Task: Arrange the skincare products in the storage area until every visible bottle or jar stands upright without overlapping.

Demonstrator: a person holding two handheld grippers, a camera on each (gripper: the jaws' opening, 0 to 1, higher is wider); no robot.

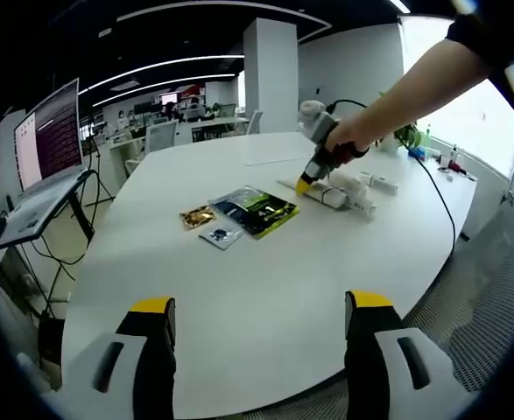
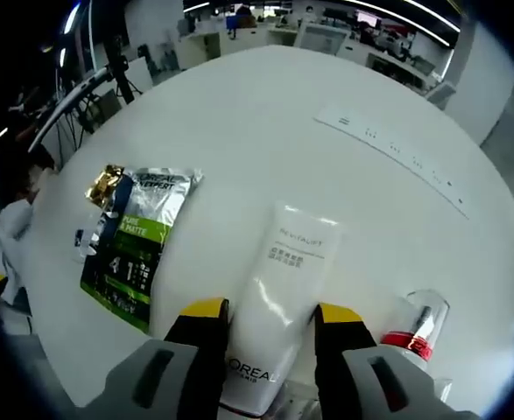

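I am straddling the white tube [image 2: 278, 306], lying flat on the counter [image 2: 265, 122] just right of the green sachet [image 2: 138, 245], with my right tool [image 2: 270, 317], jaws around it but grip uncertain, to stand it upright. My left tool [image 1: 261, 306] is hanging released, waiting.

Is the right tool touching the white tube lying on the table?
Cannot tell. In the right gripper view the right tool straddles the white tube, its jaws hugging both sides, but neither contact nor gap is plain.

left gripper [image 1: 261, 308] jaws apart and level, right gripper [image 2: 270, 315] jaws spread, bare forearm [image 1: 432, 79] reaching forward
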